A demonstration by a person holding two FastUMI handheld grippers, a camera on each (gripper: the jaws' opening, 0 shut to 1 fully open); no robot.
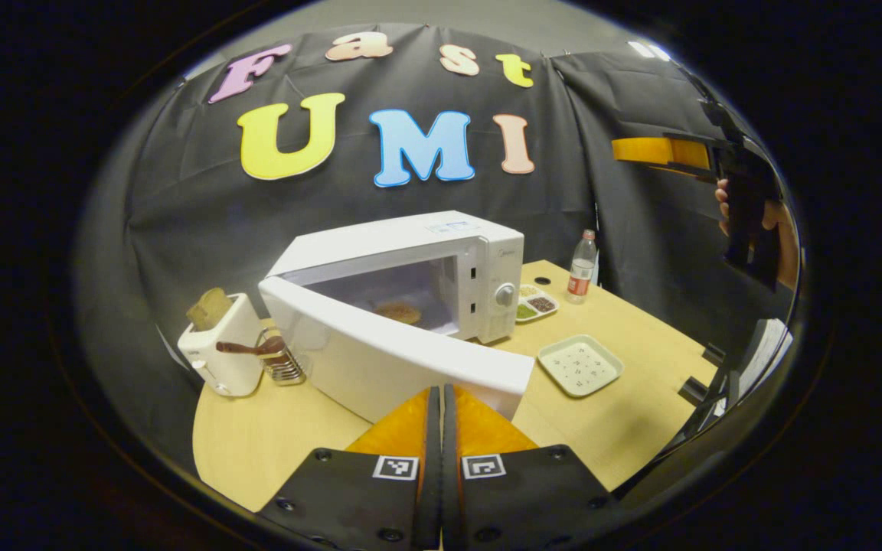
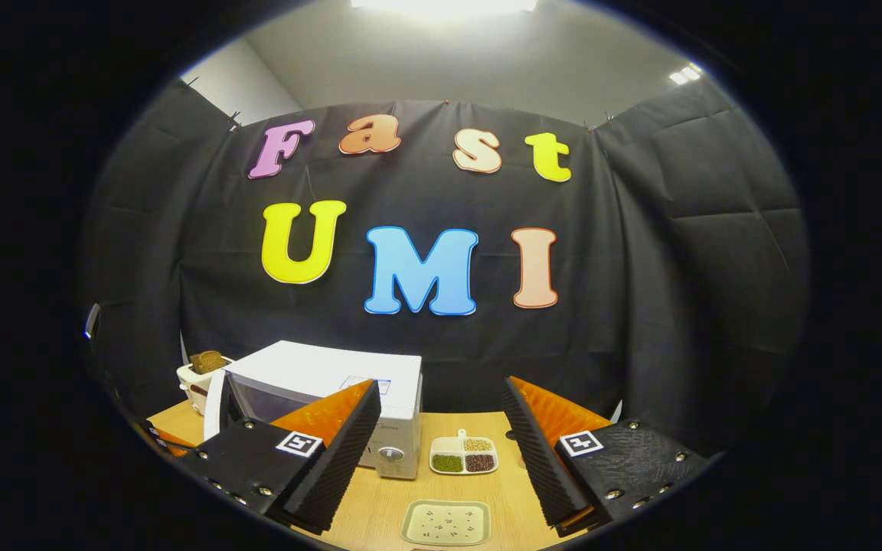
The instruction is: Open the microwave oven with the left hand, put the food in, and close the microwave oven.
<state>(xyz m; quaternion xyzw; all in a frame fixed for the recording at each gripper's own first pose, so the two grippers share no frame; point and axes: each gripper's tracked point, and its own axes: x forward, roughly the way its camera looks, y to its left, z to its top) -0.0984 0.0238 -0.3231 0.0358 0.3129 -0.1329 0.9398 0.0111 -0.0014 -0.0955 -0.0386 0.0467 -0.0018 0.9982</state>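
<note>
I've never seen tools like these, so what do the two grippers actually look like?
Each gripper has two black fingers with ribbed black pads, orange on the backs. Each finger base is a black block with round screws and a small white square printed with a black pattern.

Black hand-held gripper (image 2: 441, 451), orange ribbed fingers (image 2: 540, 421), square markers, screws

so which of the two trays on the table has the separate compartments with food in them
The small tray right beside the microwave, with three filled sections. The square tray nearer the table's front edge is one flat dish.

1 microwave (image 1: 410, 306), 1 toaster (image 1: 220, 346), 2 trays (image 1: 580, 366)
</note>
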